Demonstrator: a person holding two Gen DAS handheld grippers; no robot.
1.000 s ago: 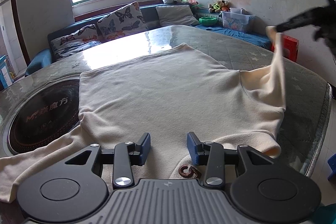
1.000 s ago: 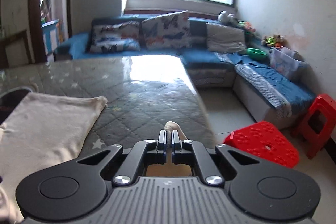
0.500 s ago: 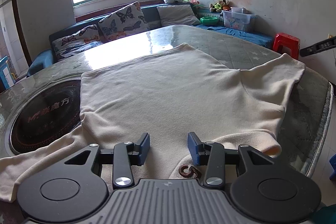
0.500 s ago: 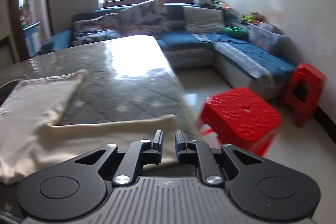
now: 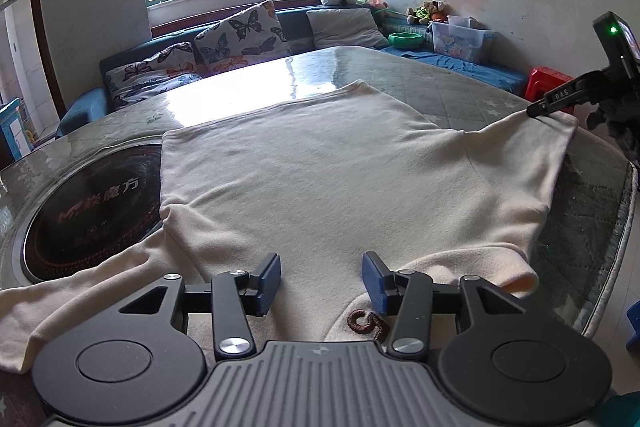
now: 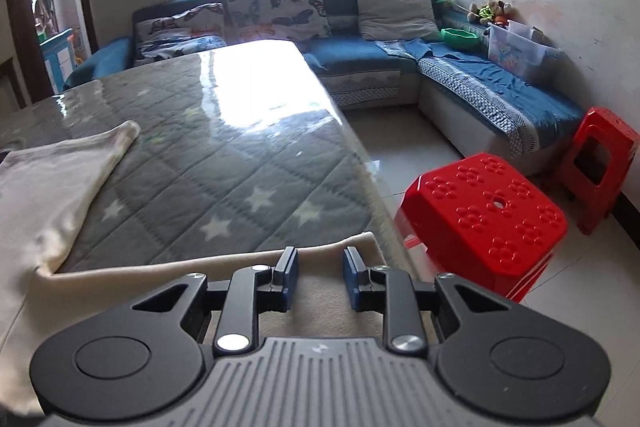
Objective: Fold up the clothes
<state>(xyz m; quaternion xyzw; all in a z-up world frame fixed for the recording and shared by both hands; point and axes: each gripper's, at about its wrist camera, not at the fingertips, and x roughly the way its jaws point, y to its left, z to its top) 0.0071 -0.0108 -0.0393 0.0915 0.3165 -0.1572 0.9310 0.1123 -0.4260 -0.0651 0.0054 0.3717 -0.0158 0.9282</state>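
The cream sweater (image 5: 320, 179) is lying spread flat across the quilted table (image 6: 240, 179), its body reaching away from the left gripper (image 5: 320, 281) and one sleeve stretching out to the right gripper (image 6: 318, 277), whose jaws are opening over the sleeve end with cloth beneath them but nothing pinched. The left gripper's jaws are also opening, standing apart just above the collar edge, with the small brown embroidered mark (image 5: 366, 323) sitting just under its right finger; its pads are not pressing on any fabric. The main risk is sitting at the right gripper: the sleeve end is lying right beside the table edge, and just past that finger the floor and a red stool (image 6: 484, 223) are showing, so a careless nudge while pulling away could be dragging the sleeve over the edge. The near sleeve, to the left of the left gripper, is lying over a dark round inset (image 5: 92, 203), where it may be sliding easily. Closing too shallowly may be catching one layer only, skewing the fold.
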